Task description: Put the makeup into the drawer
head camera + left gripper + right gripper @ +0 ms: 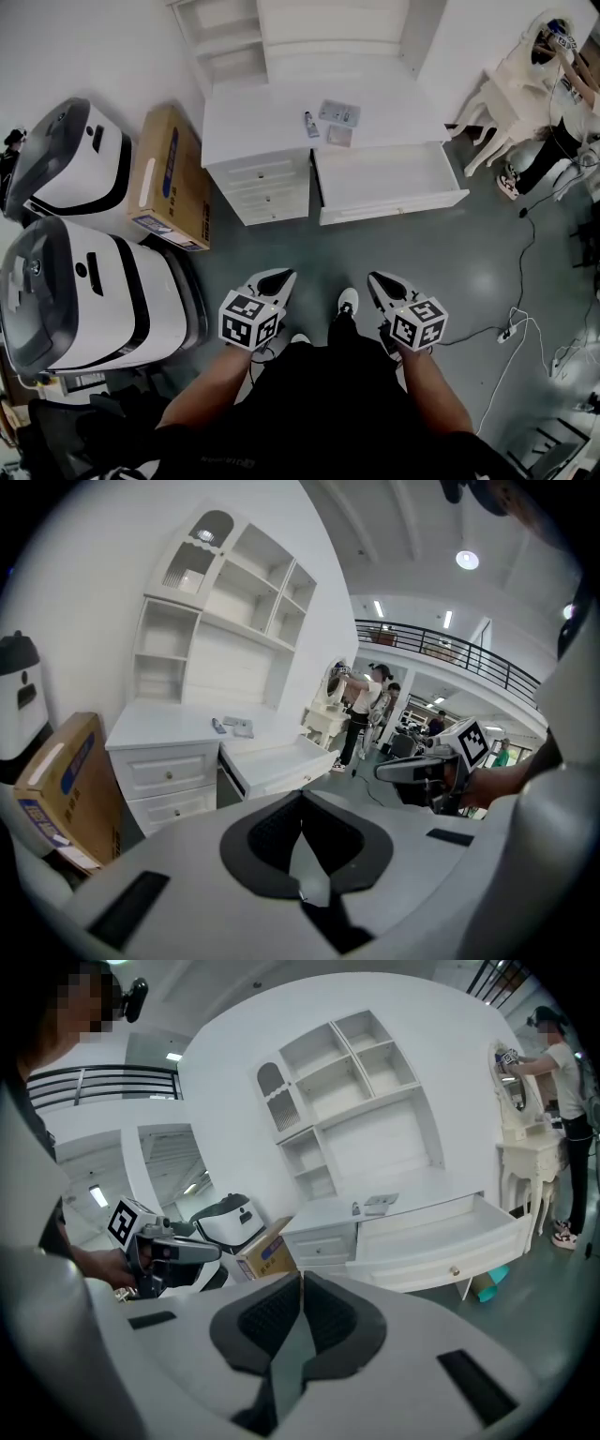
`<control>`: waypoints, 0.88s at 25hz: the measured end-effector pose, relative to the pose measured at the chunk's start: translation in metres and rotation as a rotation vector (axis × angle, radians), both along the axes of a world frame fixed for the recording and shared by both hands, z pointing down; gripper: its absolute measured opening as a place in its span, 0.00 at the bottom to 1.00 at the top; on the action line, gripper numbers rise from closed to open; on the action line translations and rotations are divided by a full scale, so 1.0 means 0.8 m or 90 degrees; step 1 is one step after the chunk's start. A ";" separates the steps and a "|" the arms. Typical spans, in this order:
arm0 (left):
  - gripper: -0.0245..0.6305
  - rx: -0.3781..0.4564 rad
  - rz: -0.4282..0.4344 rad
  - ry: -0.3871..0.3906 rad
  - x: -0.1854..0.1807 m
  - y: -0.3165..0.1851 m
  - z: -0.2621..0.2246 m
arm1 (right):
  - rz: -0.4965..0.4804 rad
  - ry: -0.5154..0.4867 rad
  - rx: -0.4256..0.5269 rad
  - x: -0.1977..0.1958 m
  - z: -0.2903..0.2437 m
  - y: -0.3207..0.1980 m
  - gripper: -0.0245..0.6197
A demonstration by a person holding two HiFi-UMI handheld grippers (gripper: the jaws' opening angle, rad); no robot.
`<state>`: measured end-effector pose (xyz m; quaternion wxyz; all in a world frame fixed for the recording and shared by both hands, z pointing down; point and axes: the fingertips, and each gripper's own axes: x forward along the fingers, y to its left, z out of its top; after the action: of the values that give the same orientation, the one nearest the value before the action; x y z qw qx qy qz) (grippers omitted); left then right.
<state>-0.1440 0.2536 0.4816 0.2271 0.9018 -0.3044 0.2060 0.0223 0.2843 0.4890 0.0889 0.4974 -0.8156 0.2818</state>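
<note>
Closed and empty, the left hand-held gripper point(277, 279) and right hand-held gripper point(379, 279) are equally far from the makeup point(337, 113), well ahead on the table point(244, 122).

- Grey glossy floor point(487, 272) is reflecting the overhead light.
- Plain white wall point(84, 564) is backing a white desk point(272, 117); a shelf hutch point(234, 602) is sitting on top of it.
- Cardboard box point(173, 178) is lying just left of the desk. One white-and-black machine point(70, 155) is standing past it, another machine point(84, 291) nearer the camera.
- Ornate white dressing table point(525, 1162) is standing off to the right, a person point(562, 1082) standing at it.
- Power strip point(506, 334) is lying on the floor, cables trailing from it.
- Round ceiling lamp point(467, 560) is glowing above a railed balcony point(450, 653).
</note>
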 end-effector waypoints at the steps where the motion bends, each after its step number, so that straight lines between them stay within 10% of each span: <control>1: 0.05 -0.002 -0.003 -0.002 0.003 -0.007 -0.001 | -0.002 -0.004 0.002 0.004 -0.002 -0.012 0.09; 22: 0.05 0.007 -0.116 -0.034 0.113 -0.177 -0.016 | -0.093 -0.039 -0.001 0.123 0.008 -0.197 0.09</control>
<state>-0.0533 0.1124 0.4686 0.2319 0.8658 -0.3919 0.2073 0.1207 0.1267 0.4955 0.0844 0.4278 -0.8519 0.2902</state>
